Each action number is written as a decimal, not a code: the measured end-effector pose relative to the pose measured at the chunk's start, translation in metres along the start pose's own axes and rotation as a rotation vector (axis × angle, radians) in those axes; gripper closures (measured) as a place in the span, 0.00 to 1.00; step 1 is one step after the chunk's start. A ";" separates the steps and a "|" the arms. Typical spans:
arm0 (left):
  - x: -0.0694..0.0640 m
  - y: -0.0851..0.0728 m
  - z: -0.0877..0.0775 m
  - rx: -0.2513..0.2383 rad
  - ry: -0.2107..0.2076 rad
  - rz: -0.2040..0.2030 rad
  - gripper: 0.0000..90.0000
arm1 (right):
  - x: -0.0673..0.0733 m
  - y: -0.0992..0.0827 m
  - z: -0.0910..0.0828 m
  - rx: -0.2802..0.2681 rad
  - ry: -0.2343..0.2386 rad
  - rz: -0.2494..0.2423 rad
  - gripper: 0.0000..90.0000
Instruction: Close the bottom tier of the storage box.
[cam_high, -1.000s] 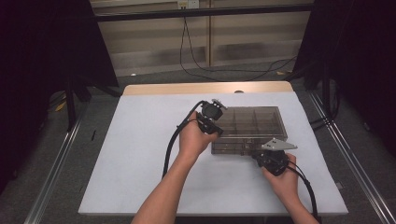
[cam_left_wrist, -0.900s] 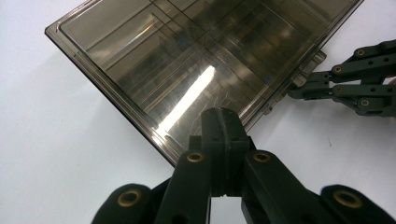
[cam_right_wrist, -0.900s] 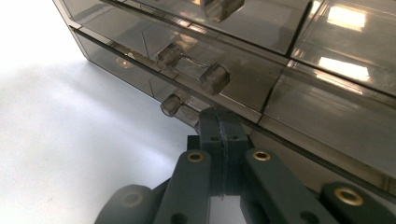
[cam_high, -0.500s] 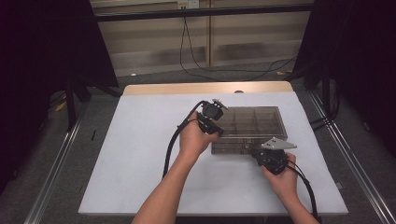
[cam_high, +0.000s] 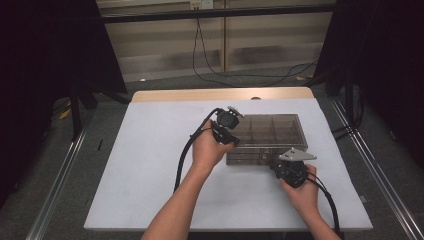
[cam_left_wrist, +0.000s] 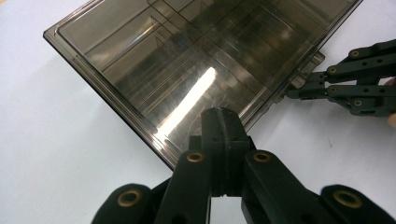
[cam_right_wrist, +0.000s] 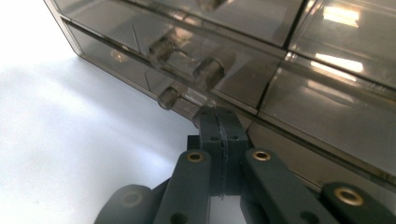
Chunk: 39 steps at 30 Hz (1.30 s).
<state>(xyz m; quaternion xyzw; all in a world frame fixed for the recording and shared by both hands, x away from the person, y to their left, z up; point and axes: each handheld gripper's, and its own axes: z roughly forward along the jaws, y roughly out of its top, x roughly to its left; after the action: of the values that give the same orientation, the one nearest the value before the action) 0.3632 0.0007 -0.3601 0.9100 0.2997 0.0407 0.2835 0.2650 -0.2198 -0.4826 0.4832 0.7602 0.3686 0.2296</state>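
Smoky plastic organizer box, lid down, lies flat on the white worktop, right of centre, long axis running left-right. Left claw pressed shut, holding nothing, tips over the lid at the box's left near edge. Right claw also pressed shut, empty, tips touching or just off the near front wall, beside a latch. Right hand is nearer the latch, probably the one to open it; box lies just ahead, far side.
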 end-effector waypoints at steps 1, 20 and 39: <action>0.000 0.000 0.000 -0.001 -0.002 -0.007 1.00 | 0.000 0.000 0.000 0.000 0.001 0.003 1.00; 0.002 -0.005 -0.003 -0.034 -0.021 -0.029 0.89 | 0.000 -0.005 -0.005 0.029 0.033 0.001 0.89; 0.013 -0.021 -0.021 -0.070 -0.004 -0.073 0.51 | -0.003 -0.011 -0.019 0.043 0.073 -0.002 0.62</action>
<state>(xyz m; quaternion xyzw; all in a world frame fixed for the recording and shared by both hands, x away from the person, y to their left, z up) 0.3575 0.0325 -0.3552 0.8880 0.3307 0.0388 0.3172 0.2462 -0.2321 -0.4793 0.4734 0.7765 0.3691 0.1918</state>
